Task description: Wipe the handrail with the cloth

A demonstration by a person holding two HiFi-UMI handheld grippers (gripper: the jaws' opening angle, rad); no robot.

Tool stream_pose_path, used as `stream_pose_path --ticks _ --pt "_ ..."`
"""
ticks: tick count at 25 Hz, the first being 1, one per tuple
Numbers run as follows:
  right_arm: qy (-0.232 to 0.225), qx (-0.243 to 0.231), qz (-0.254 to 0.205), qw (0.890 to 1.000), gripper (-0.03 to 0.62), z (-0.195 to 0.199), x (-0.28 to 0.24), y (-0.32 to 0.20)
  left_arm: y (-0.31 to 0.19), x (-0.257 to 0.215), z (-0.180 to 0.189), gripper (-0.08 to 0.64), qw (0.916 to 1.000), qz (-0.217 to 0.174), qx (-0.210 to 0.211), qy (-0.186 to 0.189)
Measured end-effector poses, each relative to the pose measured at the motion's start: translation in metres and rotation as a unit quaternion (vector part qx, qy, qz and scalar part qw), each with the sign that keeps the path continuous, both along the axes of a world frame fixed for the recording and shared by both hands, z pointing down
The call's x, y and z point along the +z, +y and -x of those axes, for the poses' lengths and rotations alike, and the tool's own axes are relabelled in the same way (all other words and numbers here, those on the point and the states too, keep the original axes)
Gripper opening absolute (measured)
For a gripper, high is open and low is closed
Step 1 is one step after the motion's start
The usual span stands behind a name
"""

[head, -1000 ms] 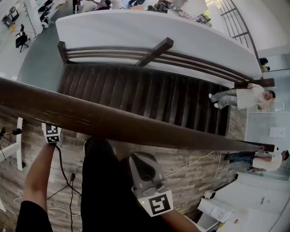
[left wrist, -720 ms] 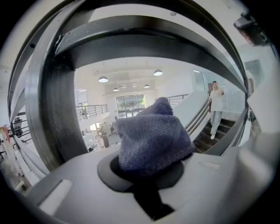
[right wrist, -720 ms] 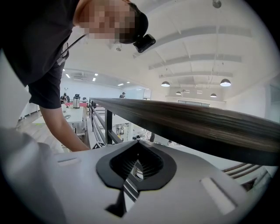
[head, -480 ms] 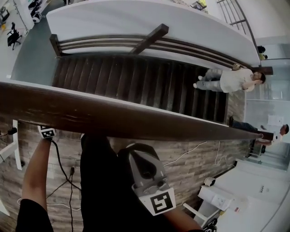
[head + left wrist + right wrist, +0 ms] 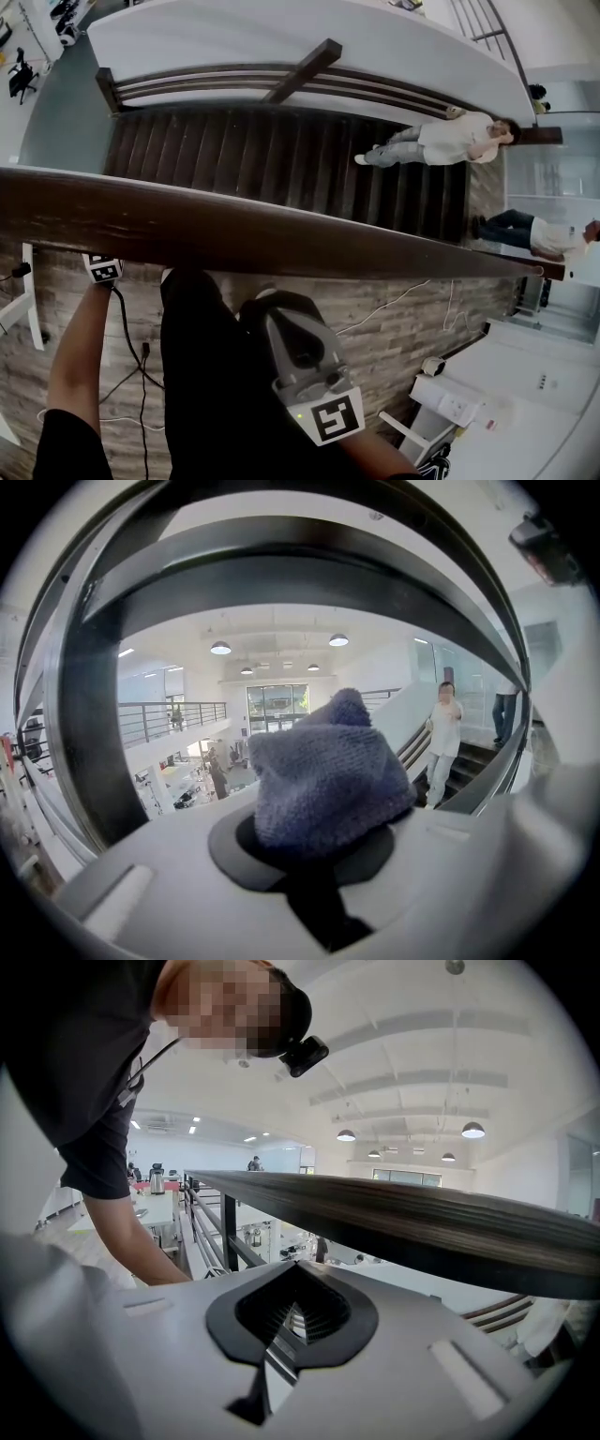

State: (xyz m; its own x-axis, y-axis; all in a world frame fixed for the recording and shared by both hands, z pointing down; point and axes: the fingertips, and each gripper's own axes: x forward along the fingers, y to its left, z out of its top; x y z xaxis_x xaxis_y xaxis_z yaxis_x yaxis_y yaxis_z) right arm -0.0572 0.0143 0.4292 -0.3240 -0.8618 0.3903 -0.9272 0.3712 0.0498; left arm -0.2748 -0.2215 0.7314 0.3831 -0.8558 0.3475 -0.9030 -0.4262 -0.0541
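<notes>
1. The head view looks steeply down on a dark wooden handrail [image 5: 234, 230]. It crosses the picture from 9 o'clock to 3 o'clock, with a staircase [image 5: 281, 169] beyond it at 12 o'clock.
2. My left gripper [image 5: 101, 269] sits at 8 o'clock, just under the rail's near edge. Its jaws are clamped on a bunched blue-grey cloth [image 5: 328, 771], which sticks up out of them. I cannot tell whether the cloth touches the wood.
3. My right gripper [image 5: 295, 342] hangs at 6 o'clock, below the rail and apart from it. Its jaws are together with nothing between them.
4. To wipe well, I judge I should press the cloth's free bulge against the rail, not the hard jaw tips. Then I should draw it along the grain toward 3 o'clock in one even stroke.
5. Most of the cloth stands outside the jaws, so friction could drag it loose. Light, steady pressure seems wise.
6. The right gripper is best held out of the wiping path.
</notes>
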Motion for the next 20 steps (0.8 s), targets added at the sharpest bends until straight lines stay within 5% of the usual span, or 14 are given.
stream_pose_path --ticks 20 --pt "-0.031 0.051 -0.018 0.998 0.002 -0.059 0.001 0.033 0.037 -0.007 -0.101 0.048 0.9991 -0.006 0.039 0.013"
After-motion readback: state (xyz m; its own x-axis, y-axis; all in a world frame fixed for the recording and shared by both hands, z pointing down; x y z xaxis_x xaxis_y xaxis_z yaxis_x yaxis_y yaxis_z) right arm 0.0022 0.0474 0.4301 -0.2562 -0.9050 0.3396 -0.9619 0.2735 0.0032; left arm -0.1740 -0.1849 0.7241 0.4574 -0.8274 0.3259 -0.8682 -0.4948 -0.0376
